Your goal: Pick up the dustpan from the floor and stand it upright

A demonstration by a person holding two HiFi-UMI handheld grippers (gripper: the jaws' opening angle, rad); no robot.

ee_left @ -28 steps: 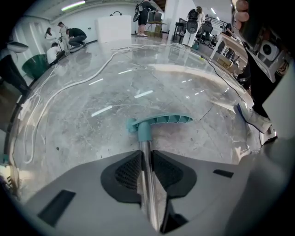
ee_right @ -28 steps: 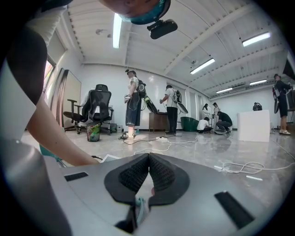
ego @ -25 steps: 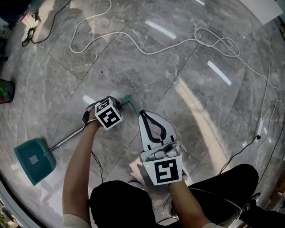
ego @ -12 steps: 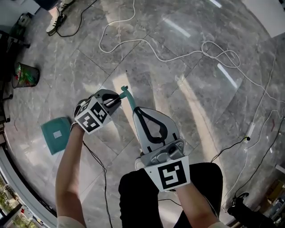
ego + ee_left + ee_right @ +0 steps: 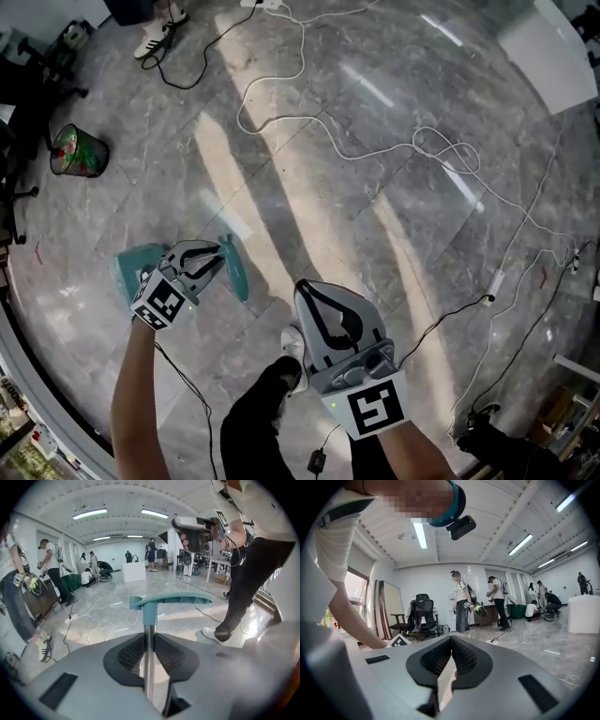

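The dustpan has a teal pan, a metal pole and a teal grip at the pole's top. It hangs off the grey marble floor, with the pan below my left hand. My left gripper holds the pole just under the grip. Its jaws are closing and both pads press on the pole, which stands upright between them in the left gripper view. My right gripper floats to the right of the dustpan, apart from it. It is shut with nothing between its pads.
White cables loop over the floor ahead and a black cable lies at the right. A green wire wastebasket stands at the far left. A white box sits at the top right. Several people and an office chair are farther off.
Both grippers have risen well above the floor. The dustpan came up with the left gripper; its pan swung in from the far left and now hangs below the hand.
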